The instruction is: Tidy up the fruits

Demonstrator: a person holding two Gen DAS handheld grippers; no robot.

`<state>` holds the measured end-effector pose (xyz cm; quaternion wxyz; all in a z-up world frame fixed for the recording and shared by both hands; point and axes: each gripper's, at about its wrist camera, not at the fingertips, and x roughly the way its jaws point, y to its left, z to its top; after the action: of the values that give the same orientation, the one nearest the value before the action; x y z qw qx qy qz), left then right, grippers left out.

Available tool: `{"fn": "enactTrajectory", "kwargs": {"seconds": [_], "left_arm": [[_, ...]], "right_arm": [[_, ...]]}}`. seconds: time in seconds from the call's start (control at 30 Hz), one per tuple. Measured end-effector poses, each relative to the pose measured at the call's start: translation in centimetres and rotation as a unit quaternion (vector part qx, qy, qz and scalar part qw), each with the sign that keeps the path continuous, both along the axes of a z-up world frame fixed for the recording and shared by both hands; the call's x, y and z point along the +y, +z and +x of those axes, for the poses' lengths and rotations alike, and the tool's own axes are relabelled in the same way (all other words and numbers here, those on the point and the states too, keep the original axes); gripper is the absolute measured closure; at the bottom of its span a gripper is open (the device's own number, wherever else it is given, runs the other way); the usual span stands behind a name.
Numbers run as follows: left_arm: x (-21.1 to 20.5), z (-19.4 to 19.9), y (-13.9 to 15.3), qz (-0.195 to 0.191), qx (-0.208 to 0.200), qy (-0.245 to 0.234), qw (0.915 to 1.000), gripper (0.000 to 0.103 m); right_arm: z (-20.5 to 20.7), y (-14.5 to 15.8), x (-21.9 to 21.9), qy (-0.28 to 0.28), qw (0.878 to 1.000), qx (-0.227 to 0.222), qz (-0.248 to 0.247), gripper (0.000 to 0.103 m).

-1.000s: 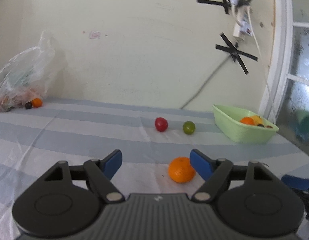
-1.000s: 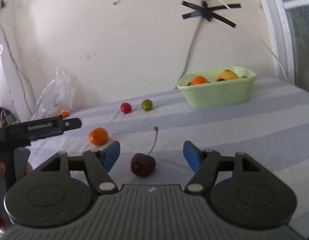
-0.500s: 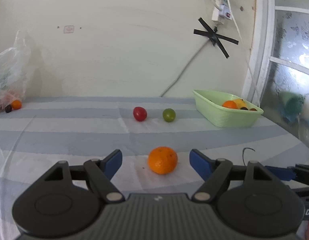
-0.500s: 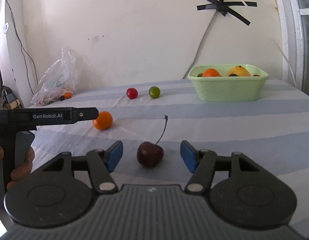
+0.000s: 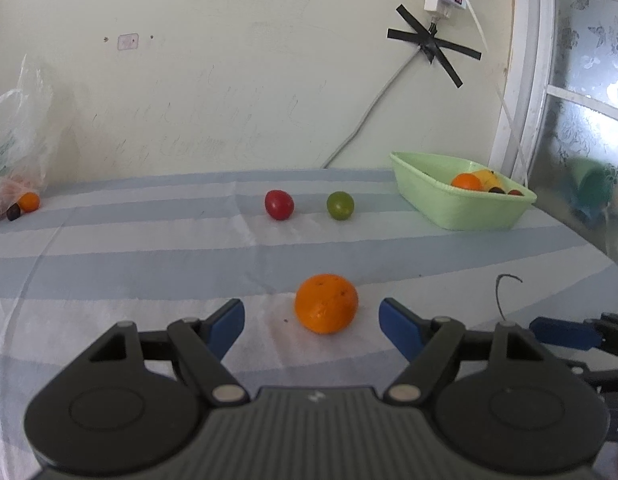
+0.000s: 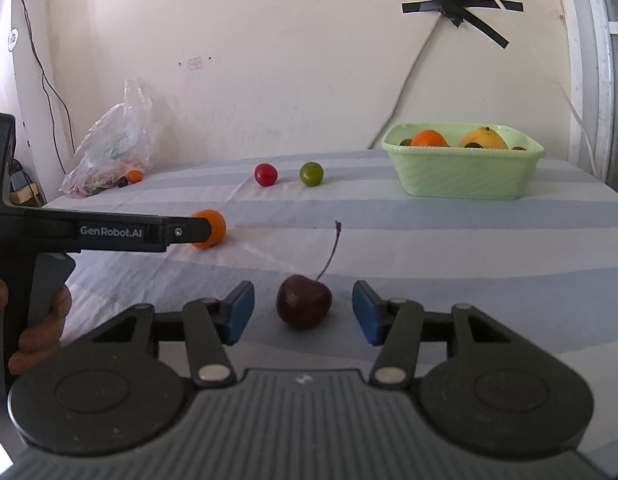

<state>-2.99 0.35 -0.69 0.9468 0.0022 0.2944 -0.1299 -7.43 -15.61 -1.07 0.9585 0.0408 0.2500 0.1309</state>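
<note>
An orange point(image 5: 326, 304) lies on the striped cloth just ahead of my left gripper point(image 5: 311, 322), whose blue pads stand wide on either side of it without touching. In the right wrist view a dark cherry point(image 6: 304, 301) with a long stem sits between the pads of my right gripper point(image 6: 303, 316); its jaws are closing, with gaps still on both sides. The left gripper's finger partly covers the orange point(image 6: 213, 229) there. A red fruit point(image 5: 279, 204) and a green fruit point(image 5: 340, 206) lie farther back. The light green basket point(image 6: 465, 172) holds an orange, a yellow fruit and small dark fruits.
A clear plastic bag point(image 6: 113, 148) with fruit lies at the back left by the wall, a small orange point(image 5: 29, 201) and a dark fruit beside it. A cable runs down the wall behind the basket. A window frame stands at the right. A person's hand point(image 6: 41, 332) grips the left tool.
The right gripper's pads have drawn in toward the cherry, which now sits centred between them. The left wrist view has swung so the orange sits between its pads instead of by the right one.
</note>
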Motion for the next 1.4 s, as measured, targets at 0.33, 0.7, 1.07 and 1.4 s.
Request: {"fn": "enactTrajectory", "kwargs": {"seconds": [0.33,0.7,1.07,1.4], "left_arm": [[-0.46,0.12,-0.15,0.019,0.0,0.008,0.9998,0.027],[-0.42,-0.15,-0.06,0.024,-0.008,0.014,0.9996,0.025],[-0.46,-0.32,0.08,0.031,-0.02,0.019,0.9991,0.021],[-0.54,-0.46,0.2,0.039,-0.03,0.024,0.9985,0.017]], "right_arm": [[-0.15,0.0,0.04,-0.009,1.0,-0.004,0.002,0.046],[-0.38,0.08,-0.1,-0.008,1.0,-0.011,0.005,0.046],[-0.58,0.15,-0.09,-0.01,1.0,-0.019,0.002,0.046],[-0.61,0.16,-0.13,-0.011,1.0,-0.02,0.003,0.045]]}}
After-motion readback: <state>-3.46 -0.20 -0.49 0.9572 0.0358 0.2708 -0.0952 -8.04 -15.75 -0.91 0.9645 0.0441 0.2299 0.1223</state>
